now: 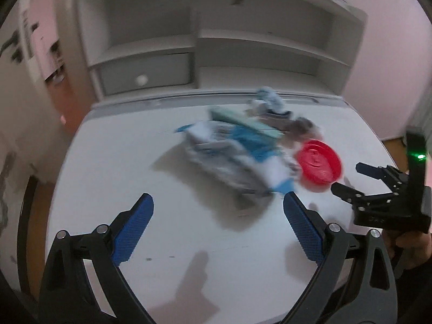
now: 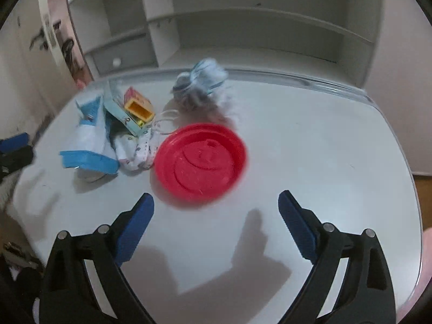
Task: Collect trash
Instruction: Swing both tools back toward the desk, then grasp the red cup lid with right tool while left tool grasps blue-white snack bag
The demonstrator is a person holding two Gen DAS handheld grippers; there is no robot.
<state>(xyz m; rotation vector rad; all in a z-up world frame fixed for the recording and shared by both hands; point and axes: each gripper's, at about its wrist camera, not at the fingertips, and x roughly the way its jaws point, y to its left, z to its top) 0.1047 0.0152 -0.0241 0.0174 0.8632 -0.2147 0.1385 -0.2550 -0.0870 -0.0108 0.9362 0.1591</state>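
Trash heap on white table (image 2: 310, 140), both tongs empty.
We list: red lid (image 2: 201, 160) mid-table, touching crumpled wrappers (image 2: 136, 148); blue-and-white packet (image 2: 89, 145) toward the left edge; yellow box (image 2: 139, 106) and grey-blue wad (image 2: 202, 83) near the far edge. Left gripper (image 1: 218, 208) and right gripper (image 2: 216, 202) gape wide, holding nothing.

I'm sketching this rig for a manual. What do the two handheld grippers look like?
Both match: the left gripper and right gripper each have two black, angular linkage arms with silver round pins, ending in blue pads with a fine gridded texture. Seen from the left wrist view, the right gripper's black body carries an upright block with a small green light.
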